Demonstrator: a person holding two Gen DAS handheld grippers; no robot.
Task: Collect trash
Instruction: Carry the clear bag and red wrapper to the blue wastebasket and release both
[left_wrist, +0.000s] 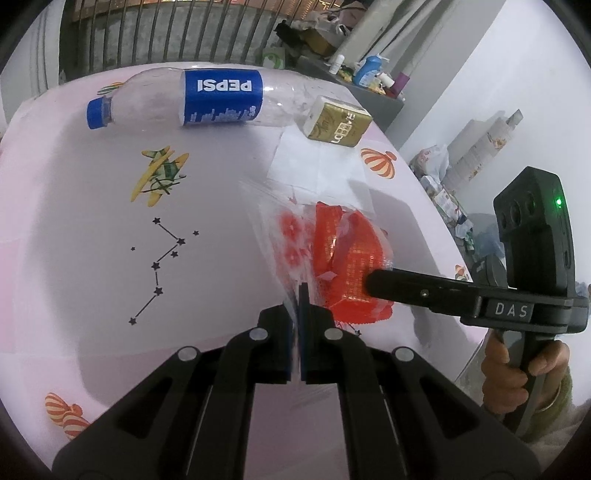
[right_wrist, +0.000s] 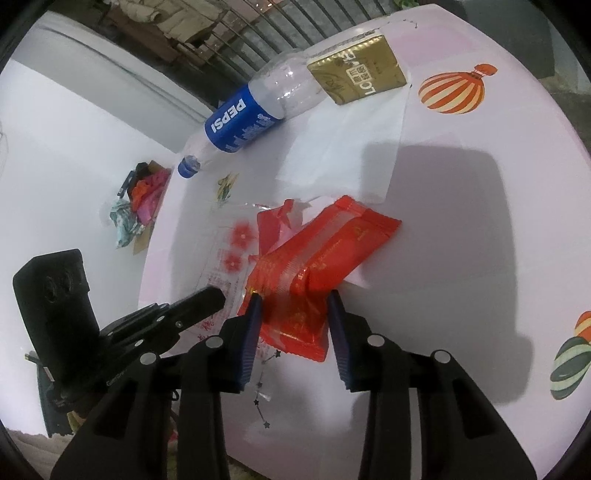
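Note:
A clear plastic bag (left_wrist: 291, 229) printed with red flowers lies on the pink table (left_wrist: 92, 221). My left gripper (left_wrist: 297, 295) is shut on the bag's near edge. A red wrapper pack (right_wrist: 314, 266) sits at the bag's mouth, also in the left wrist view (left_wrist: 351, 258). My right gripper (right_wrist: 295, 306) is open around the pack's near end; its fingers are close beside the pack and may be touching it. An empty Pepsi bottle (left_wrist: 207, 98), a gold carton (left_wrist: 338, 122) and a white paper sheet (left_wrist: 314, 162) lie farther back.
The table has balloon (left_wrist: 378, 162) and plane (left_wrist: 160, 173) prints. A grey counter with bottles (left_wrist: 373, 74) stands beyond the table's far right. A metal railing (left_wrist: 166, 33) runs behind. A pile of cloths (right_wrist: 142, 199) lies on the floor at left.

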